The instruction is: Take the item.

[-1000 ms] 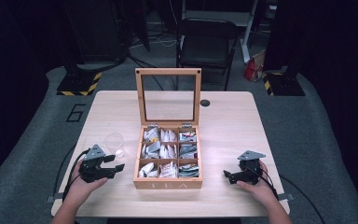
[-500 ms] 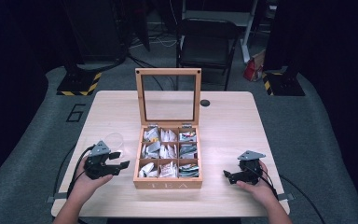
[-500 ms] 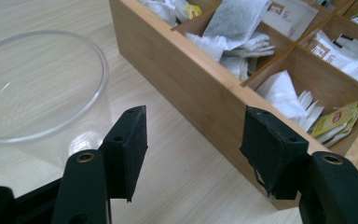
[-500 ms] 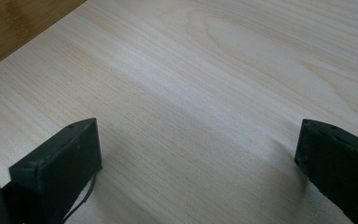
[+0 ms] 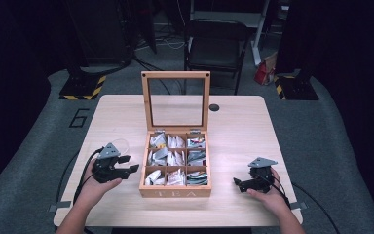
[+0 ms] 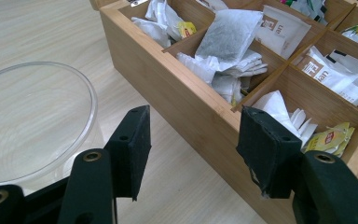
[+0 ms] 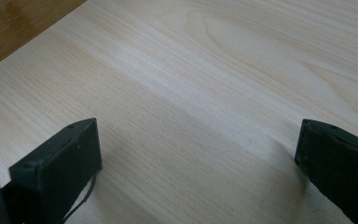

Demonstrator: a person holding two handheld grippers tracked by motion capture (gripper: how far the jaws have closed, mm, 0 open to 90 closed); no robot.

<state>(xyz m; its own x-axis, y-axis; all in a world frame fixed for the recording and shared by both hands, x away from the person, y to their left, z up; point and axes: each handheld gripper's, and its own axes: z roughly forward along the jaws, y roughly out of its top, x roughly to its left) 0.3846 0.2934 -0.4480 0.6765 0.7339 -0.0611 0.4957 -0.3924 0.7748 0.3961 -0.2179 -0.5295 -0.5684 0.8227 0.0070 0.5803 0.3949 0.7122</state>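
L claw (image 5: 126,165) sits near the desk's front-left, held in a hand (image 5: 95,187), jaws parted w/ nothing between them; they've just been closing a bit. In the left gripper view its jaws frame the bare gap between a clear glass bowl (image 6: 32,121) and the tea box (image 6: 191,100). R claw (image 5: 238,184) rests at front-right, well apart from the box, jaws spread wide over bare wood, nothing gripped.

Tea box stands mid-desk, just beside the L claw: light bamboo, "TEA" on its front wall, nine compartments in a 3x3 grid, glass-paned lid (image 5: 176,102) standing upright at the back. Compartments hold tea bags (image 6: 230,35), mostly white paper sachets plus a few grey-green and yellow-tagged ones, some sticking up above the dividers. Near-left wall of the box runs diagonally past the L claw's far jaw, very close.

Bowl is just beside the L claw on its outer side, near the desk (image 5: 233,126) left edge. Open wood lies right of the box and behind it. Past the desk: a black chair (image 5: 214,46) on grey floor.
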